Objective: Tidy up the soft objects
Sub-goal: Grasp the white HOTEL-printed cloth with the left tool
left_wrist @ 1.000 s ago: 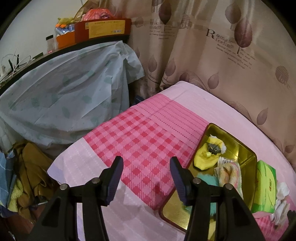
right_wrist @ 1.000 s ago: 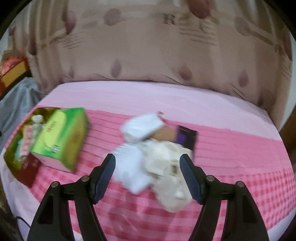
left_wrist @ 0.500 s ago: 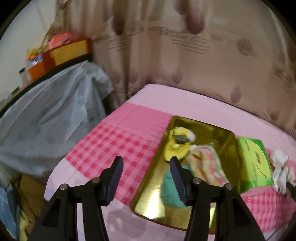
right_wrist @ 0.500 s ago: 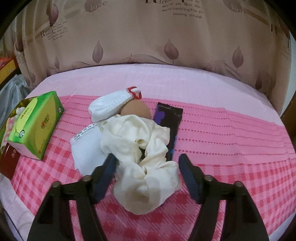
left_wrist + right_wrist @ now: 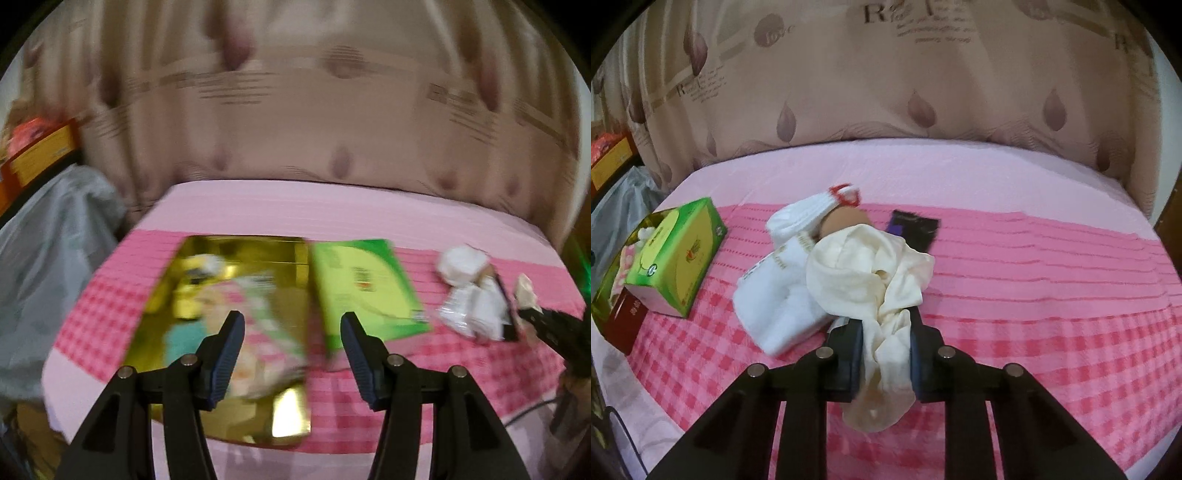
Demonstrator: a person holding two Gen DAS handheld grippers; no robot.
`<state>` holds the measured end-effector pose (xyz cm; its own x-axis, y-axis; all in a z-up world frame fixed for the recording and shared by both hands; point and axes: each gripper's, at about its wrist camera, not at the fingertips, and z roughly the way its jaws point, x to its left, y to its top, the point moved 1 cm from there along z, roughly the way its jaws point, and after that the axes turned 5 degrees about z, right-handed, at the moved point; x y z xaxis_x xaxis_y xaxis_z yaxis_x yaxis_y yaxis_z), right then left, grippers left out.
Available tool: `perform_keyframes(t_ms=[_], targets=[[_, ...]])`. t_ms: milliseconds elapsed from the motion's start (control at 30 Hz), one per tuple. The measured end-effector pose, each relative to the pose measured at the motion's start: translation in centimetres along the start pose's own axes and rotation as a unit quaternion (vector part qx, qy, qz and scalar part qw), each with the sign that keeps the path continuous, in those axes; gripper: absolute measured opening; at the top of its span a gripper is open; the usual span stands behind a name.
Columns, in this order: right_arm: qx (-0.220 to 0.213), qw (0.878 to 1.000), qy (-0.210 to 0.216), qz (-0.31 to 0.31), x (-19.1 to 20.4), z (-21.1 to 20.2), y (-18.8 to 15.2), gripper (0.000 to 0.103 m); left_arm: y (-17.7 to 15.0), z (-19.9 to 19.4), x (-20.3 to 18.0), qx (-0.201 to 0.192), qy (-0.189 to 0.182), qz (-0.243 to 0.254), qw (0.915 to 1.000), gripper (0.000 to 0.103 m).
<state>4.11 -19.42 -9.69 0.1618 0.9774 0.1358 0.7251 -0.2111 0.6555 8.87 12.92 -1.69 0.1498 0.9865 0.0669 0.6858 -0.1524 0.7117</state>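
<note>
- The pink bedspread [image 5: 1052,280] carries everything; the gold tray [image 5: 243,247] lies on its left part, already holding several soft pieces (blurred).
- A green tissue box [image 5: 676,254] stands just beside the tray, between it and the pile.
- The cream cloth [image 5: 871,273] tops a pile with a white sock [image 5: 801,218].
- The right gripper [image 5: 886,354] is clamped on the cloth's near end: the pick-up step, I judge. Next calls for lifting and carrying it left, over the box, to the tray.
- The left gripper [image 5: 291,350] hangs spread and empty above the tray.
</note>
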Motion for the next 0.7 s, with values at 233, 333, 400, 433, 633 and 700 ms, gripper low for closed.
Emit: perform_keyframes(t_ms=[233,333,400,433,633,700], targets=[[-0.002,0.997,-0.072,0.041,-5.2,0.0,0.1,0.019,1.7,0.6,-7.8,0.015,-0.106,0.054,0.9928,0.057],[0.007,0.992,-0.109,0.062,-7.7,0.6,-0.4,0.019,2.2,1.3,-10.7,0.027,-0.148,0.073,0.9859,0.059],[0.018,0.989,-0.126,0.082,-9.5,1.0,-0.9,0.019,2.7,2.1,-12.6,0.036,-0.171,0.087,0.9807,0.061],[0.019,0.987,-0.131,0.089,-10.0,1.1,-0.9,0.019,2.8,2.5,-13.4,0.042,-0.182,0.092,0.9781,0.062],[0.017,0.983,-0.137,0.122,-12.5,0.8,-1.1,0.019,3.6,5.8,-18.1,0.08,-0.228,0.133,0.9611,0.062],[0.019,0.983,-0.139,0.117,-12.3,0.9,-1.0,0.02,3.8,7.1,-19.5,0.097,-0.237,0.147,0.9555,0.062]])
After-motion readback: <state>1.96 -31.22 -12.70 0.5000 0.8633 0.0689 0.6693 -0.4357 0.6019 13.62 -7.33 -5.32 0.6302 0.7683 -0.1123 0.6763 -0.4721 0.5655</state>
